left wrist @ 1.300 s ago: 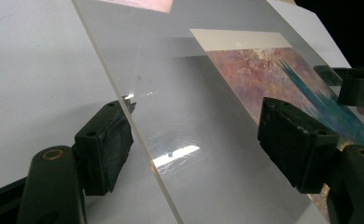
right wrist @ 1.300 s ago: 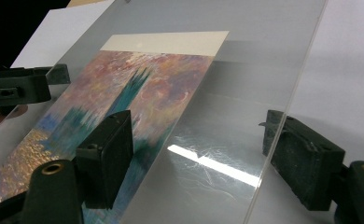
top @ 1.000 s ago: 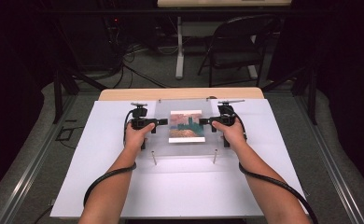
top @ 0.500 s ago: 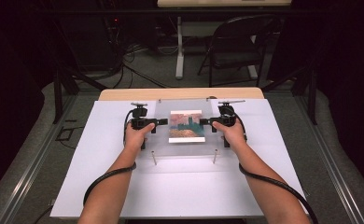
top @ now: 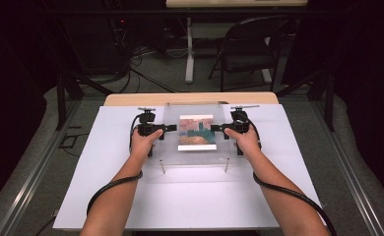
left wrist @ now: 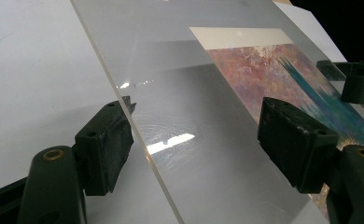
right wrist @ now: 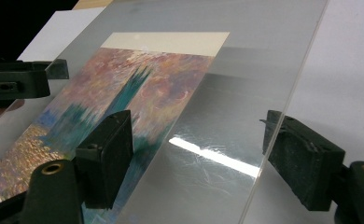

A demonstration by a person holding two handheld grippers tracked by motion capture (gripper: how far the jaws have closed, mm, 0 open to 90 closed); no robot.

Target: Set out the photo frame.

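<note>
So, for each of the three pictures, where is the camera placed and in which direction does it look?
High view: above the person's side, looking forward and down on the white table; both forearms, left gripper and right gripper show.
Left gripper view: on the left gripper, looking along its open jaws, which straddle the clear plate.
Right gripper view: on the right gripper, jaws open astride the plate's other edge.
All views share the plate and the painted picture.
</note>
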